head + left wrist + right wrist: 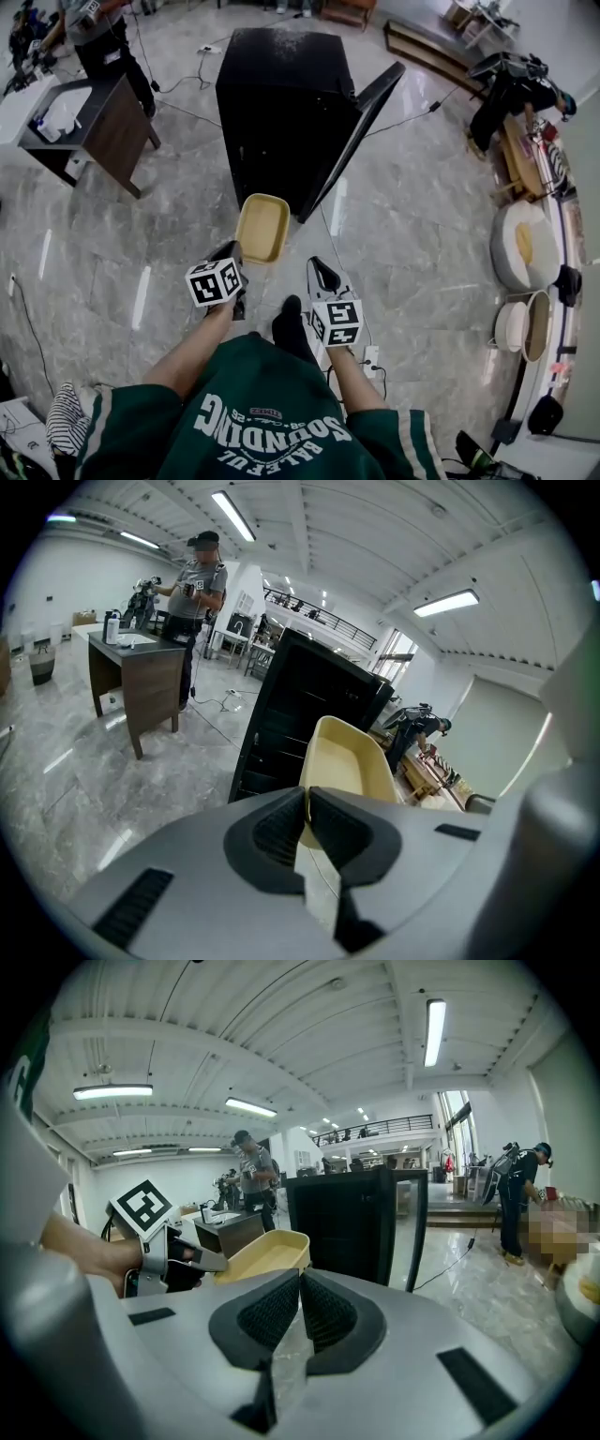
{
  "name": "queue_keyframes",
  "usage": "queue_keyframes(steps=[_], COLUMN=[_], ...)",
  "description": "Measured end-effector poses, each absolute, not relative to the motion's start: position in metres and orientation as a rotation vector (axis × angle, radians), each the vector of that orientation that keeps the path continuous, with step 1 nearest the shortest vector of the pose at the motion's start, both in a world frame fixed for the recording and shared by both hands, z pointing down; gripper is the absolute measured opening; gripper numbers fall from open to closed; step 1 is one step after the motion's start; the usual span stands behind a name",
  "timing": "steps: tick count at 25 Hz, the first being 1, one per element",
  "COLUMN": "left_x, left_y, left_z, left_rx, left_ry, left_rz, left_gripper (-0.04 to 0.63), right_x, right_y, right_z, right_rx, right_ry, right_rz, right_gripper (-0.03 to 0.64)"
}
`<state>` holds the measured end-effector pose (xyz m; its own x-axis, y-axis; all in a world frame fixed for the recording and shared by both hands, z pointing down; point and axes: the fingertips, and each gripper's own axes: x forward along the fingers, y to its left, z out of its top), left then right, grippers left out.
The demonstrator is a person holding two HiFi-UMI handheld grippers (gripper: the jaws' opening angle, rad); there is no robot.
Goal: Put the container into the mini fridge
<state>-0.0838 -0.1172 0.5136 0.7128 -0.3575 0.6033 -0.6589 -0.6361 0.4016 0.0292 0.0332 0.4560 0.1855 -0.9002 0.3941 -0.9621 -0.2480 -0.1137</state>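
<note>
Now left tongs [307, 799] pinch container [349, 757]; fridge [281, 103] seemingly open.

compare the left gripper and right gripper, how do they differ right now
The left gripper is shut on the rim of the yellow container; the right gripper is shut on nothing. The left gripper reaches nearer the mini fridge; the right gripper sits slightly behind. Both carry marker cubes.

Grey marble floor [422, 234], dark desk [117, 131], strip lights [232, 516]
</note>
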Motion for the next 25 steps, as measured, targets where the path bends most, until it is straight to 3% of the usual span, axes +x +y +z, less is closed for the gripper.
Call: queue_keyframes(steps=[14,25], left_x=[-0.005,0.015], left_y=[-0.164,-0.176], left_z=[0.510,0.499], left_rx=[2.264,2.228], left_ry=[-0.852,-0.933], left_rz=[0.609,0.546], left_gripper=[0.026,0.026], right_x=[0.117,0.143], right_y=[-0.029,-0.053], right_z=[0.449,0.453], right_rx=[2.214,2.118], right_ry=[-1.921,-2.013], right_rz=[0.557,0.540], right_gripper=[0.037,0.037])
